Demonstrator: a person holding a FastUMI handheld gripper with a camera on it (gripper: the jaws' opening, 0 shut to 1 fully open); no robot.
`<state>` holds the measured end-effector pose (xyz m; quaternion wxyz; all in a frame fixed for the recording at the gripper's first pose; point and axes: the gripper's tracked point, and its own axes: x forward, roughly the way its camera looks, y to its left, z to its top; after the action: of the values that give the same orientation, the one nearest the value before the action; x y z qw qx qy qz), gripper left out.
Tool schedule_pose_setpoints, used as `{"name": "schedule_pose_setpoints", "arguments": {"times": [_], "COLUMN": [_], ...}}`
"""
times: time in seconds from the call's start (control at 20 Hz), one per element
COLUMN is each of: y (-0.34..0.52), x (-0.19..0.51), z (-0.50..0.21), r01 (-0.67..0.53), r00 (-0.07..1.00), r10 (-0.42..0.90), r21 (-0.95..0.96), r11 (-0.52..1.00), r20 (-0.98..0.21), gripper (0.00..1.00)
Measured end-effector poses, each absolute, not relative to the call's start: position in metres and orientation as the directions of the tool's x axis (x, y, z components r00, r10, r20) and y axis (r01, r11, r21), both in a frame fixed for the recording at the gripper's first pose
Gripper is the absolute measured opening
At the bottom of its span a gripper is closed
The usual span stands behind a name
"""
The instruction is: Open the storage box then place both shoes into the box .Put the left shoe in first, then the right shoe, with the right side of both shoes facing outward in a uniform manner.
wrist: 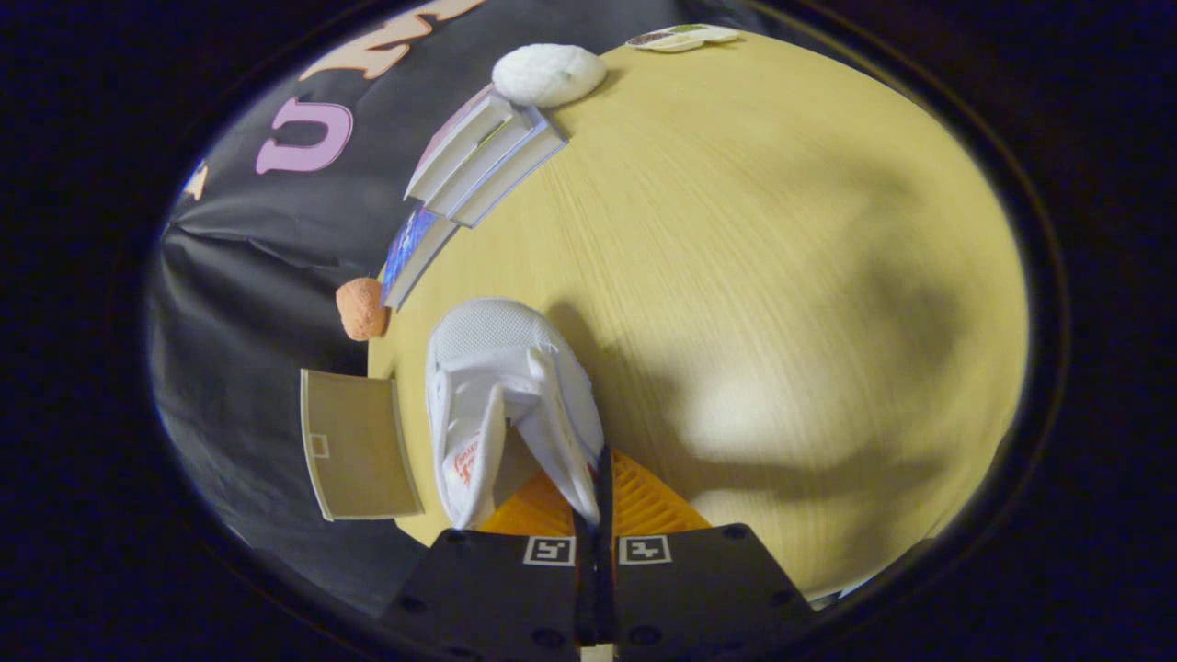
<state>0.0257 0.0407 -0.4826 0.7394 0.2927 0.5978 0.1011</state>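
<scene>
Far left, a beige panel (359, 446) and an orange ball (360, 308) sit at the desk (782, 276) edge, with stacked books (483, 156) and a white pouf (549, 74) beyond. The tongs (596, 496) are pinched narrow on the white shoe (506, 395), gripping its collar edge; the shoe's toe points away.

A white shoe (510, 395) of perforated mesh and smooth panels lies over the matt wood-grain table (782, 276).
</scene>
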Motion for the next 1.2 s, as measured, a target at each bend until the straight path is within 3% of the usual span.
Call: {"name": "schedule_pose_setpoints", "arguments": {"times": [0.35, 0.7, 1.2], "y": [0.060, 0.120, 0.263], "x": [0.022, 0.028, 0.031], "z": [-0.453, -0.372, -0.288], "r01": [0.243, 0.270, 0.145], "r00": [0.271, 0.387, 0.421], "r10": [0.573, 0.647, 0.697], "r21": [0.631, 0.752, 0.802], "r11": [0.737, 0.601, 0.580], "r20": [-0.773, -0.657, -0.580], "gripper": [0.03, 0.03, 0.03]}}
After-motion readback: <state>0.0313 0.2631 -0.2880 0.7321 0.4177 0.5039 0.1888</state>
